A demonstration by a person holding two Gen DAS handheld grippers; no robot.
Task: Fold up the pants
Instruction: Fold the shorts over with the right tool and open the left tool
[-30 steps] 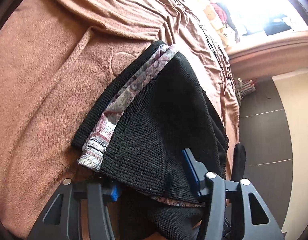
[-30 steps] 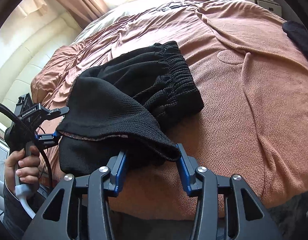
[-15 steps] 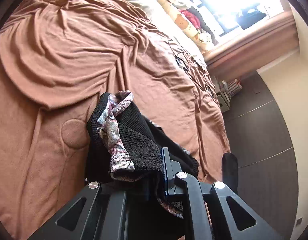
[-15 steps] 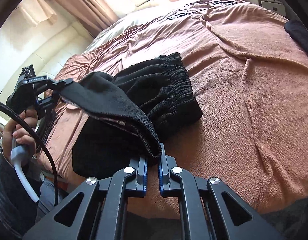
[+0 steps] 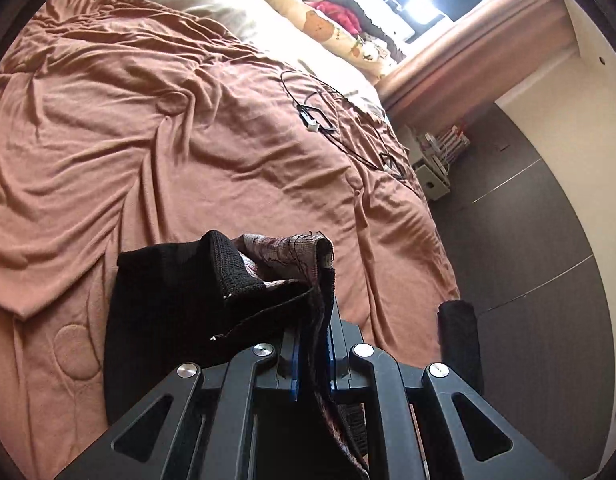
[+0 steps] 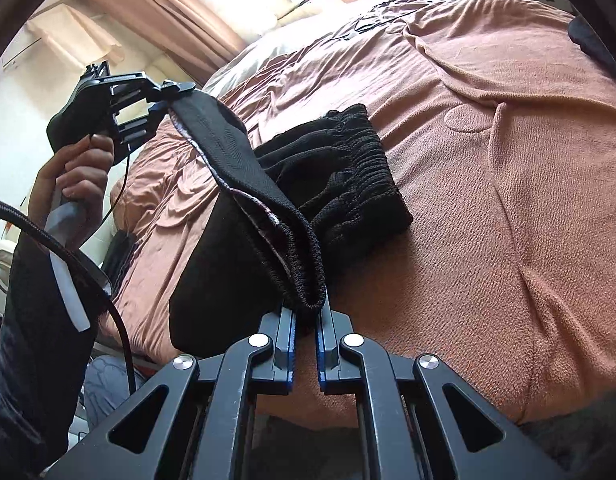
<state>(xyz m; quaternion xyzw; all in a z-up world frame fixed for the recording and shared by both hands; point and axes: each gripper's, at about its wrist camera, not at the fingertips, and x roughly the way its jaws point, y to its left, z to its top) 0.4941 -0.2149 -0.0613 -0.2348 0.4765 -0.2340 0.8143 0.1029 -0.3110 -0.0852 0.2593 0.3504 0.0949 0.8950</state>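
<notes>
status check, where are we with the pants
Left gripper and right gripper both shut on pants hem. Waistband end resting on the blanket. Cable lies far up the bed.

Both grippers went from wide open a second ago to clamped: left gripper (image 5: 312,336) now pinches the hem of the black knit pants with the patterned lining (image 5: 196,304), right gripper (image 6: 306,330) pinches the hem's other end (image 6: 308,300). The left one, with the person's hand (image 6: 78,176) on its grip, has lifted from low beside the brown bedspread (image 6: 508,200) to well above it, so the hem that lay flat now hangs as a taut raised band between the two grippers over the elastic waistband end. The right gripper barely shifted.
</notes>
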